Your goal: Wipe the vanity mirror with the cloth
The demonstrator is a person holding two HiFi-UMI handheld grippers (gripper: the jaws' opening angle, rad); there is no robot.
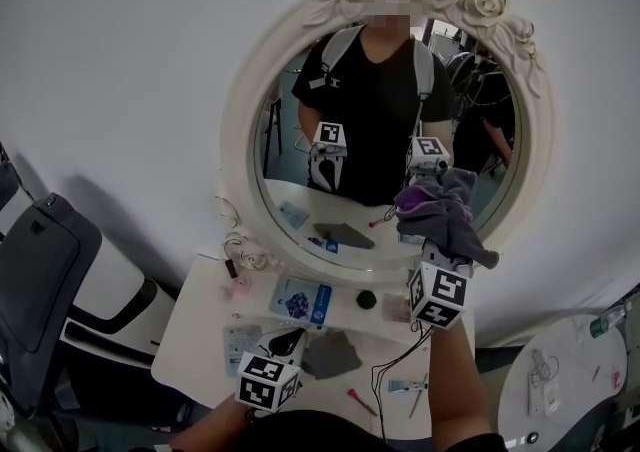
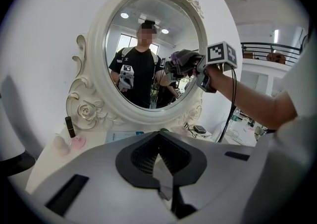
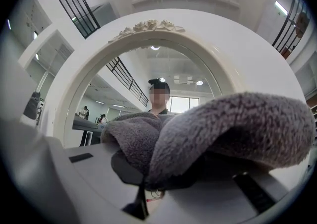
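Note:
An oval vanity mirror (image 1: 385,110) in a white rose-carved frame (image 1: 243,110) stands on a white table (image 1: 200,325). My right gripper (image 1: 443,240) is raised at the glass's lower right. It is shut on a grey-purple cloth (image 1: 447,208) that drapes over its fingers and touches the glass or lies very close to it. In the right gripper view the cloth (image 3: 208,129) fills the jaws in front of the mirror (image 3: 148,89). My left gripper (image 1: 287,340) hangs low over the table front, shut and empty. The left gripper view shows its jaws (image 2: 161,168), the mirror (image 2: 148,44) and the cloth (image 2: 181,60).
On the table lie a second grey cloth (image 1: 333,353), a blue packet (image 1: 300,300), a dark round object (image 1: 366,299), pink items (image 1: 238,287), a red pen (image 1: 360,402) and a black cable (image 1: 385,380). A chair (image 1: 40,270) stands left, a small round table (image 1: 560,380) right.

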